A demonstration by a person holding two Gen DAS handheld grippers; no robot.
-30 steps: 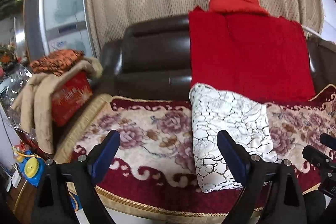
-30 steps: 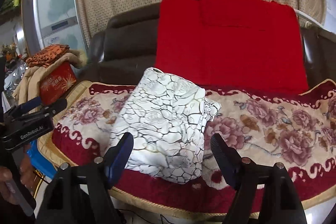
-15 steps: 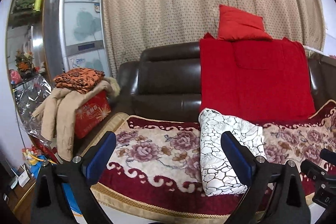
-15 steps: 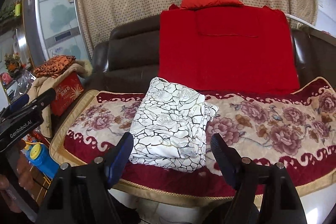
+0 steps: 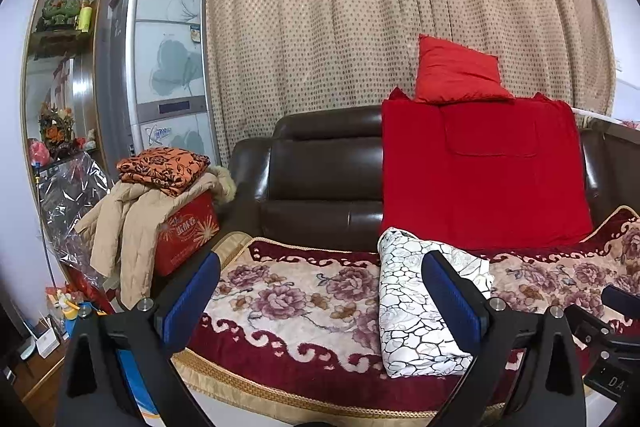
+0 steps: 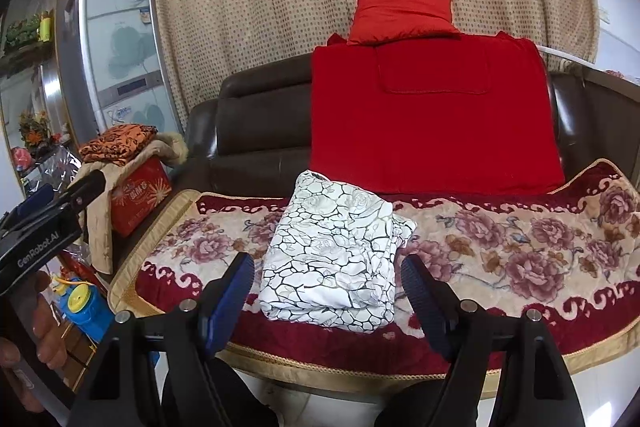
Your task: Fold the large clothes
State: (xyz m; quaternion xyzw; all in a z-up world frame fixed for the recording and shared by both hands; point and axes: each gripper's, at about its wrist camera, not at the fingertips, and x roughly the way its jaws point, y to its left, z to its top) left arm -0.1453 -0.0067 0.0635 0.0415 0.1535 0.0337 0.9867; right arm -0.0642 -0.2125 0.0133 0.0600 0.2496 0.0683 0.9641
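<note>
A folded white garment with a dark crackle pattern (image 6: 336,255) lies on the floral sofa cover (image 6: 520,247); it also shows in the left wrist view (image 5: 416,311). My right gripper (image 6: 326,299) is open and empty, held back from the sofa's front edge with the garment seen between its fingers. My left gripper (image 5: 320,295) is open and empty, back from the sofa and left of the garment. The left gripper's body shows at the left edge of the right wrist view (image 6: 44,231).
A red blanket (image 6: 428,123) drapes the brown leather sofa back (image 6: 256,123), with a red pillow (image 6: 400,13) on top. At the left stand a red box (image 5: 186,233) under a beige coat and orange cloth, a fridge (image 5: 160,67) and floor clutter.
Both grippers have pulled back and risen away from the sofa, so the garment looks smaller and more of the curtain shows. Both stay open.
</note>
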